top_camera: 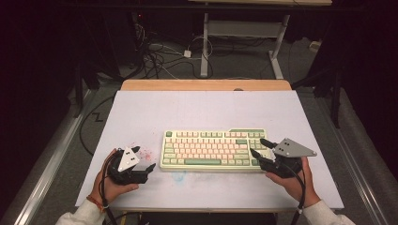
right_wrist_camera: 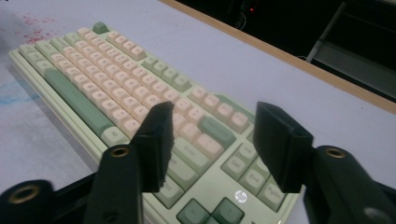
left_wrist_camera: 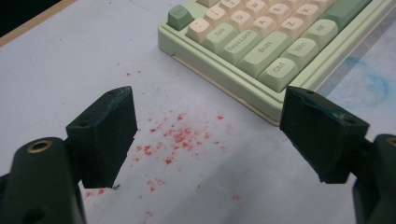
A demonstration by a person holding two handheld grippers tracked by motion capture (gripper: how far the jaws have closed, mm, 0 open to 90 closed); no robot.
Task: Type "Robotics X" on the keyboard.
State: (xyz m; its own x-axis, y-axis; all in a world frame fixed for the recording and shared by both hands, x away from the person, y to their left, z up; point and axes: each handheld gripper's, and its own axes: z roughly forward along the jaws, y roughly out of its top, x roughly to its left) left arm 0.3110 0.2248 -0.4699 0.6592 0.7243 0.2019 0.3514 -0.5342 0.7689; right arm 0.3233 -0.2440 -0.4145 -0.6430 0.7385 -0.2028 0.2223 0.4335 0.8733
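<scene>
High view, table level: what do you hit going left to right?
left gripper → red speckled stain on the white table → keyboard → right gripper, its jaws over the keyboard's right end.

Left black two-jaw handheld gripper carries a pale grey three-cornered plate with dark screw holes at its 12 o'clock, and a black cable trails off at 6. Right black two-jaw handheld gripper has the same grey plate, a black cable looping toward 5 o'clock, and brass-ringed screw holes by the matte block fingers. Person wears white sleeves and a red-orange wrist band on the left.
</scene>
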